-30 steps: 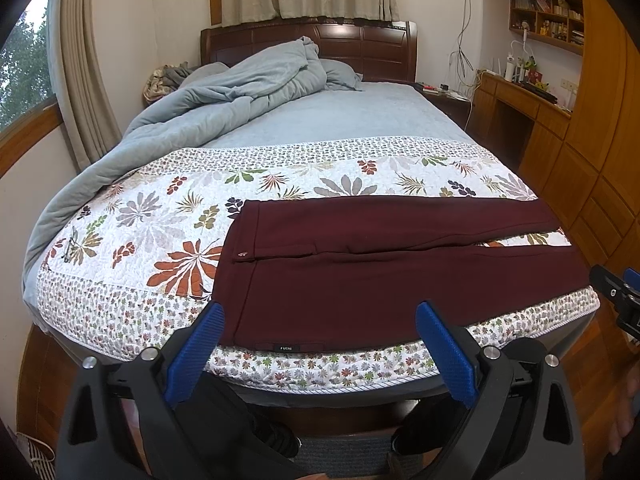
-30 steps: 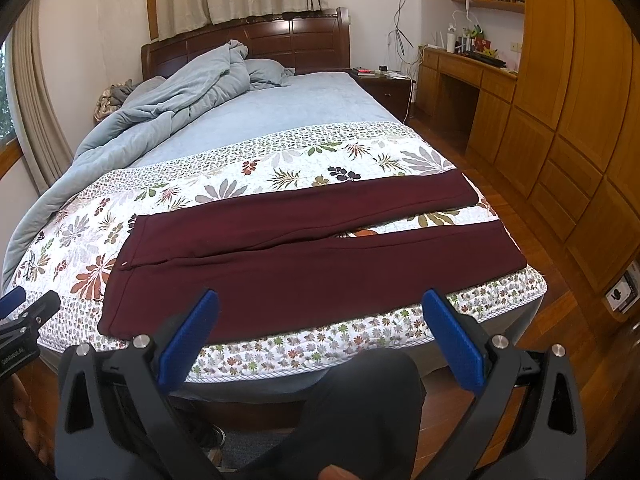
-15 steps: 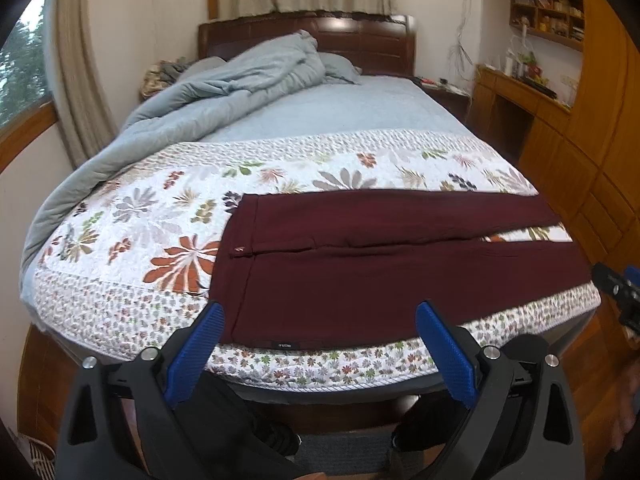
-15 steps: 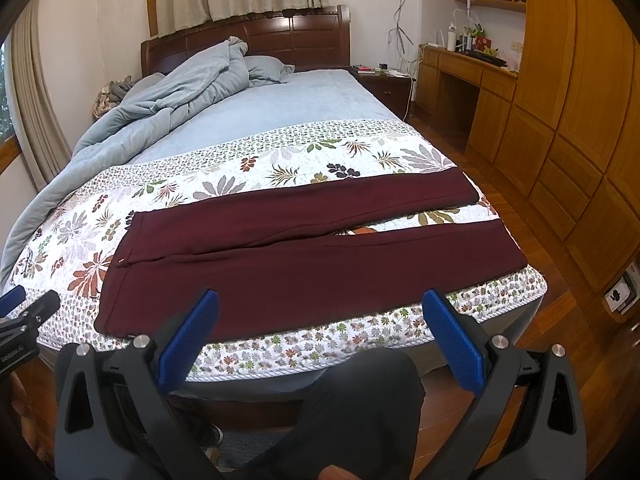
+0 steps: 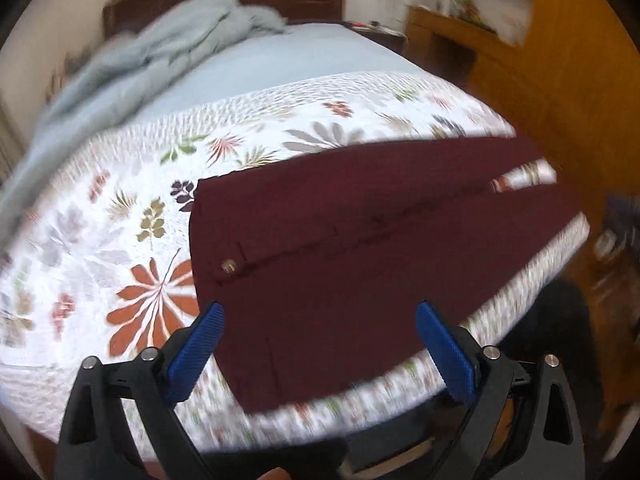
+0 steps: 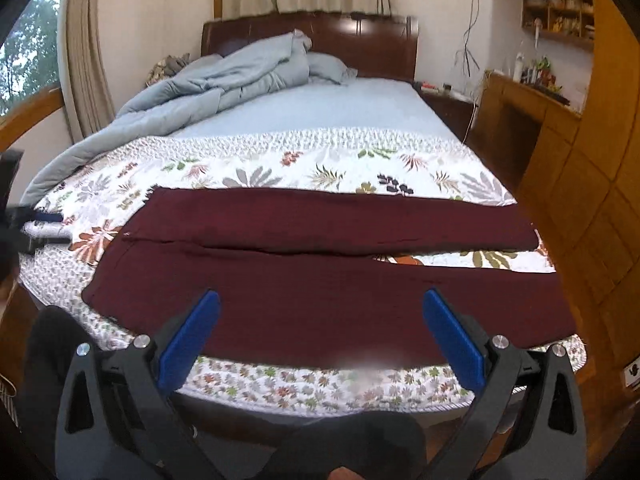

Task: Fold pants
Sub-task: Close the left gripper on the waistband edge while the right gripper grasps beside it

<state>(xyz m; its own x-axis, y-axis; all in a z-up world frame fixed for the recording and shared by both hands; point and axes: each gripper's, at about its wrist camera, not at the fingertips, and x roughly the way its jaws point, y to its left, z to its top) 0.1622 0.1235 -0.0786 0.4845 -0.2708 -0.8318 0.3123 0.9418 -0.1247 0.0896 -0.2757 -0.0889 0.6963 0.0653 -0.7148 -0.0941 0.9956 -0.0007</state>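
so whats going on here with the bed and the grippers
A person holds a two-finger gripper in each hand over a pair of maroon pants spread flat on a floral quilt at the foot of the bed. The left gripper and right gripper are both open and hold nothing. No fold has been made yet.

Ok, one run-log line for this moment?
phase: approach | maroon pants flat, unfolded on floral quilt | left gripper open | right gripper open

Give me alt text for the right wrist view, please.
Maroon pants lie flat and unfolded across a floral quilt at the foot of a bed, waistband left, legs right. The right tongs hover open above the near edge, holding nothing.
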